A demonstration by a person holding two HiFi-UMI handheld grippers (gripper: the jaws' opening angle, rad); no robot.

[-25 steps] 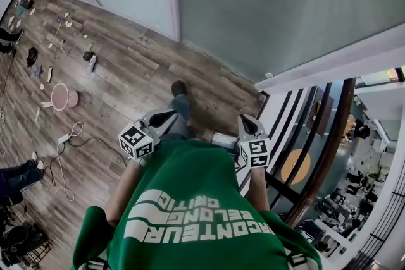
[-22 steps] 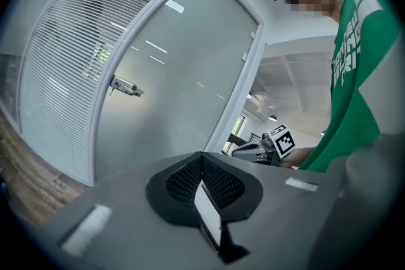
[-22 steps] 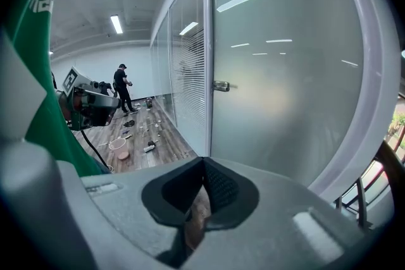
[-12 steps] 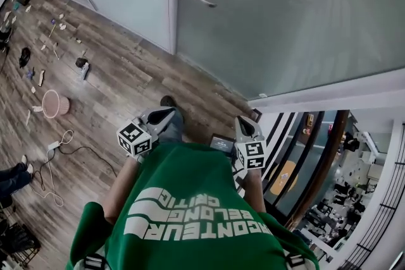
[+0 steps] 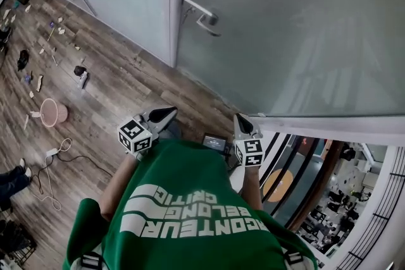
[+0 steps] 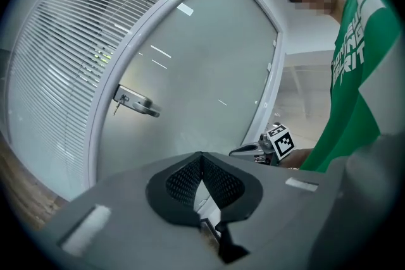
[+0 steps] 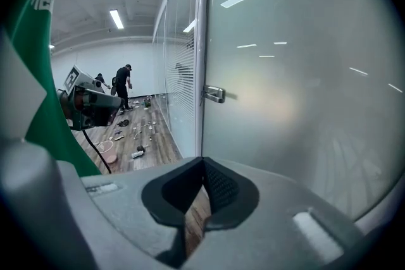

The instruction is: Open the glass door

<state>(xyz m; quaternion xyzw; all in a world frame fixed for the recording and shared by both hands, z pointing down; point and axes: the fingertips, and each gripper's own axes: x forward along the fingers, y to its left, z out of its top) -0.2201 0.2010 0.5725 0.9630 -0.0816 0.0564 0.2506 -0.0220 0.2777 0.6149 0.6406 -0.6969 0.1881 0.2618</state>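
Standing before a frosted glass door (image 5: 304, 35), a person in a green shirt (image 5: 190, 218) held a claw in each hand low at the waist, both aimed toward the door. The left claw (image 5: 169, 112) was clenched, its tips meeting with nothing between them. The right claw (image 5: 241, 118) was likewise clenched and empty. The door looked shut, its left edge lying against a white frame post (image 5: 176, 3). A metal lever handle (image 5: 204, 14) stuck out from the door near that edge, well apart from both claws and untouched. A wooden floor (image 5: 120, 85) ran off to the left, with small scattered items and a pink basket (image 5: 49, 112) lying far from the door. The task seemed to be at its approach step, with no contact made. The next move would likely call for raising one claw to the handle, pressing the lever down, then swinging the door. Which way it swings could not be told.
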